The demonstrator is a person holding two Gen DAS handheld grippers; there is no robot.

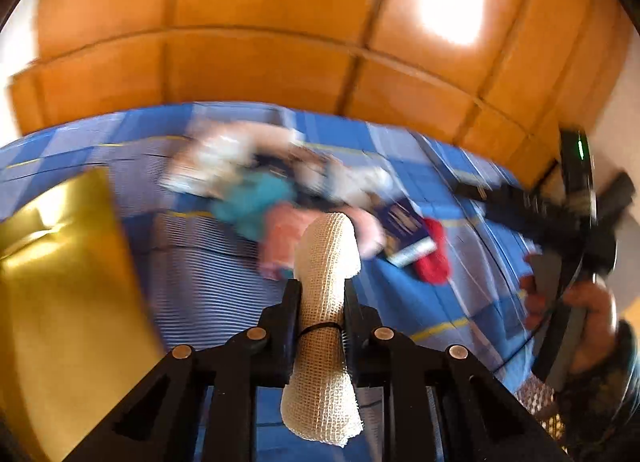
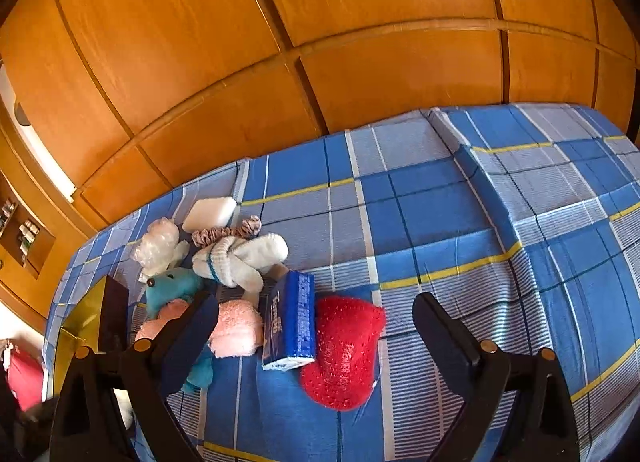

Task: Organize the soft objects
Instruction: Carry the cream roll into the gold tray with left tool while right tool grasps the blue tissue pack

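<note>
My left gripper (image 1: 321, 290) is shut on a beige mesh bandage roll (image 1: 326, 258), which hangs above the bed and sticks out past both ends of the jaws. Beyond it lies a blurred pile of soft things. In the right wrist view the pile is sharp: a red heart plush (image 2: 344, 354), a blue tissue pack (image 2: 292, 322), a pink fluffy piece (image 2: 236, 328), a teal plush (image 2: 172, 286), knotted white socks (image 2: 240, 258), a striped scrunchie (image 2: 228, 232), a white sponge (image 2: 210, 211) and crinkled clear plastic (image 2: 158, 244). My right gripper (image 2: 320, 326) is open over the heart and tissue pack.
A gold box (image 1: 68, 294) stands open at the left edge of the blue plaid bed (image 2: 500, 221); it is also visible as the gold box (image 2: 80, 322) from the right. Orange wooden wardrobe doors (image 2: 320, 41) rise behind the bed. A person's hand (image 1: 584, 302) holds the right gripper.
</note>
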